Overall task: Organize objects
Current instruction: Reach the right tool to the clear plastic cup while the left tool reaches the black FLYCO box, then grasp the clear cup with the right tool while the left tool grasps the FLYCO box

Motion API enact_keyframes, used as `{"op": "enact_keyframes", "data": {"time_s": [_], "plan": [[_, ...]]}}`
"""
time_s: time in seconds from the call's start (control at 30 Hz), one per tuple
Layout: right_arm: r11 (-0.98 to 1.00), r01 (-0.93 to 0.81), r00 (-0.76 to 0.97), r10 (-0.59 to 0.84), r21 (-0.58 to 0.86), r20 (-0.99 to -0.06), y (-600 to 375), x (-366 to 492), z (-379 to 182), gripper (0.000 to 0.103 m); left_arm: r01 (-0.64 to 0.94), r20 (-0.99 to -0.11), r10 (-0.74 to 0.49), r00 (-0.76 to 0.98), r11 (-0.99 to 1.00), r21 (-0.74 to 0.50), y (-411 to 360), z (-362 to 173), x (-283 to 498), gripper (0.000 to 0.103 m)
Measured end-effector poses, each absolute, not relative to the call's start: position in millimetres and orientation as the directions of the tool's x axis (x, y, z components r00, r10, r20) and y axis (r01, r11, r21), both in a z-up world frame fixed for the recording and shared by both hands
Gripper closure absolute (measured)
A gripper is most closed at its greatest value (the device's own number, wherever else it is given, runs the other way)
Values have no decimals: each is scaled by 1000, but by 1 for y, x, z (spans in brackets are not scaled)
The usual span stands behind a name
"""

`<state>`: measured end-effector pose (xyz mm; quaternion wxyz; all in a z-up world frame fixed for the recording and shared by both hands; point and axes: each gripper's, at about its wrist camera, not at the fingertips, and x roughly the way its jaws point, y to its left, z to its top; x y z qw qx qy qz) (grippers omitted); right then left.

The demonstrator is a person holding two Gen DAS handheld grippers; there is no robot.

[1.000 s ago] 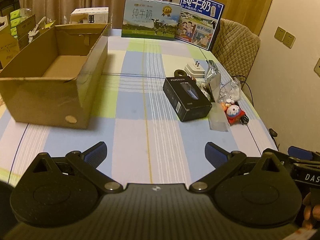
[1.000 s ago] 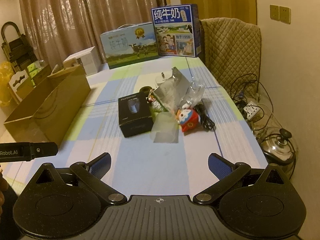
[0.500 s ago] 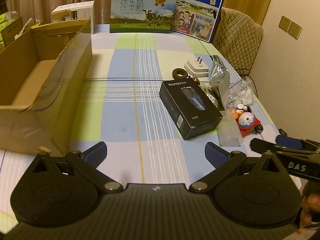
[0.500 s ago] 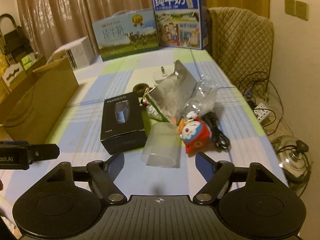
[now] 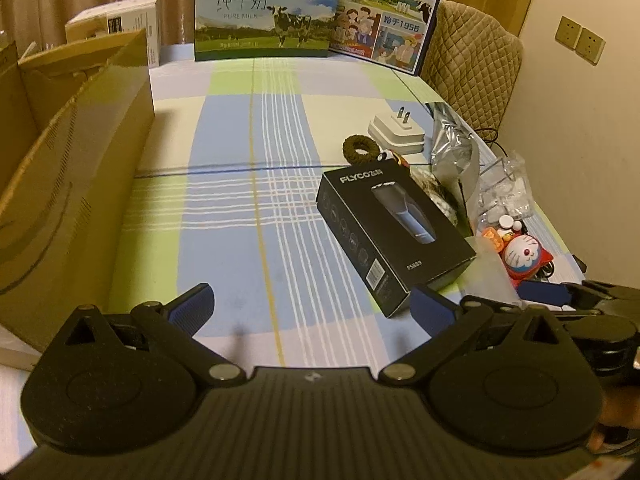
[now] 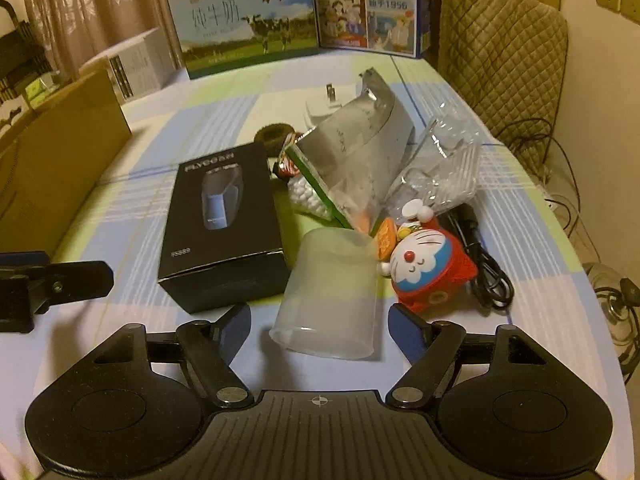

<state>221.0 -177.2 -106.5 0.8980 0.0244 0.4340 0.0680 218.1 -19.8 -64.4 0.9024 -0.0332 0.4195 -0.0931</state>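
Note:
A translucent plastic cup (image 6: 332,300) lies on its side on the checked tablecloth, open end toward me. My right gripper (image 6: 320,322) has that open end between its fingertips and its jaws are closing; the pads stand clear of the cup. A black shaver box (image 6: 224,224) lies just left of the cup, a red cartoon cat toy (image 6: 428,268) just right. My left gripper (image 5: 310,302) is open with nothing in it, its right finger by the shaver box's (image 5: 394,236) near corner. An open cardboard box (image 5: 72,184) stands at the left.
Behind the cup lie a silver foil bag (image 6: 360,152), a clear plastic bag (image 6: 444,168), a black cable (image 6: 484,268), a white plug (image 5: 396,132) and a brown ring (image 5: 362,148). Two milk cartons (image 5: 268,12) stand at the far end. A quilted chair (image 6: 500,48) is at the right.
Both grippers moved forward and down toward the objects. The right gripper's jaws narrowed and now flank the cup's open end. The left gripper stayed open.

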Motion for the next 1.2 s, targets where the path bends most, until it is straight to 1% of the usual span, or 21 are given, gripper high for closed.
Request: {"op": "enact_keyframes", "data": {"time_s": [0.03,0.07,0.1,0.2,0.27,0.4,0.47,0.6,0.8,0.83,0.87,1.03,1.1,1.13,1.2], "plan": [[990,-100,611,139,98,-780,-177,223,-109,38,141,-753,-201,626,979,-145,-19,-66,219,1],[990,-100,608,138,97,-782,-177,225,-111,47,142,-755,-207,623,978,-152,-19,-68,220,1],[991,-100,615,130,86,-778,-177,226,-112,48,143,-755,-212,621,977,-157,-20,-69,221,1],[989,-125,617,137,75,-775,-173,230,-113,49,152,-753,-227,618,974,-168,-20,-70,223,1],[983,-170,612,165,75,-774,-168,229,-113,49,158,-750,-229,620,973,-166,-20,-70,223,1],[944,-310,581,284,115,-763,-152,221,-112,50,159,-750,-218,624,976,-151,-20,-69,225,1],[950,-299,593,260,92,-762,-152,220,-112,50,163,-752,-211,625,977,-138,-21,-69,227,1],[962,-251,599,239,105,-764,-161,220,-111,50,207,-749,-219,625,972,-112,-30,-67,236,1],[966,-238,596,224,96,-771,-161,217,-112,49,311,-761,-197,618,950,6,-50,-65,262,2],[968,-230,597,221,99,-771,-163,216,-111,50,330,-766,-194,612,944,25,-53,-66,268,4],[969,-225,597,219,101,-772,-164,216,-111,50,344,-774,-194,603,938,32,-57,-68,274,9],[971,-215,596,218,107,-773,-165,215,-111,50,403,-815,-193,547,914,54,-74,-81,299,13],[973,-205,598,212,109,-772,-166,216,-110,50,424,-827,-184,531,903,72,-79,-86,303,17],[973,-200,598,212,111,-773,-167,216,-110,50,425,-831,-172,529,901,84,-81,-88,305,23],[974,-194,598,214,120,-773,-166,216,-109,50,419,-834,-163,528,903,89,-81,-90,308,25]]}}
